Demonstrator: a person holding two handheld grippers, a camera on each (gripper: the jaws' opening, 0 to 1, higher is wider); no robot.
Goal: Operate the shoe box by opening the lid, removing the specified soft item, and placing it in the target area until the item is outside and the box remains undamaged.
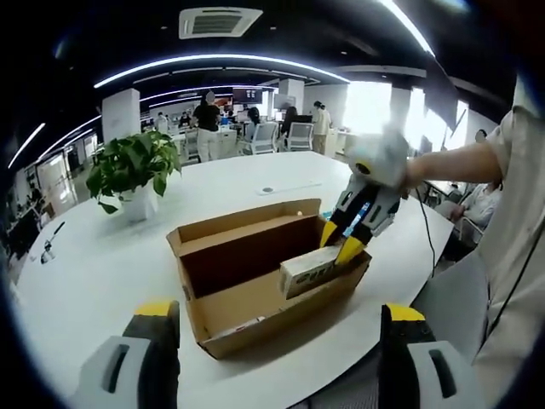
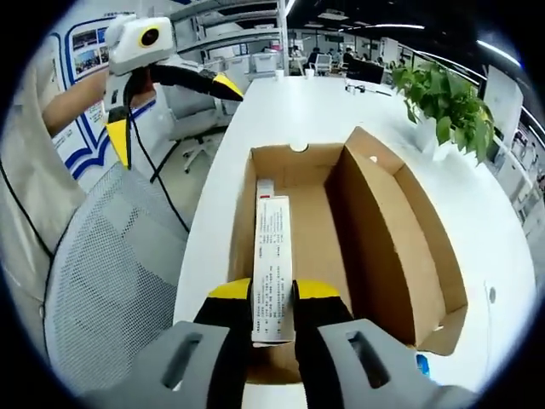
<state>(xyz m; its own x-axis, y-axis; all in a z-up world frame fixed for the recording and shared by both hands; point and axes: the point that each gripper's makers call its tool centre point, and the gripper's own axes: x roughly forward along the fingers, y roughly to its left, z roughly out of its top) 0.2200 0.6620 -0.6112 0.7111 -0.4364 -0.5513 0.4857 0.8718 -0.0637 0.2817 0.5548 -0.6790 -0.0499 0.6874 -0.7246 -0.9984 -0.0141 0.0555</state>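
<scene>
- Left gripper view: a potted plant [image 1: 132, 170] stands at the upper left on the white table [image 1: 85, 264], well apart from the open shoe box [image 1: 255, 277] at the frame's centre.
- Office chairs and standing people fill the far background near the top centre.
- The left gripper [image 1: 277, 362] rises from the bottom edge with its yellow-tipped jaws spread wide, holding nothing, short of the box's near wall.
- The right gripper [image 1: 343, 241] reaches in from the upper right, angled downward over the box's right end, held by a person's arm; its jaws pinch a small white carton [image 1: 306, 270] that leans on the box's right end wall.
- Right gripper view: the shoe box [image 2: 383, 230] lies lengthwise up the centre, lid folded out to the right; the plant [image 2: 447, 102] is at the upper right.
- A grey mesh chair [image 2: 102, 281] fills the lower left, beside the table edge.
- The right gripper [image 2: 272, 302] at the bottom has its jaws pressed against the white carton [image 2: 272, 264], which stands on edge inside the box along its left wall.
- The left gripper [image 2: 174, 106] hangs at the upper left, jaws apart, over the floor and off the table.
</scene>
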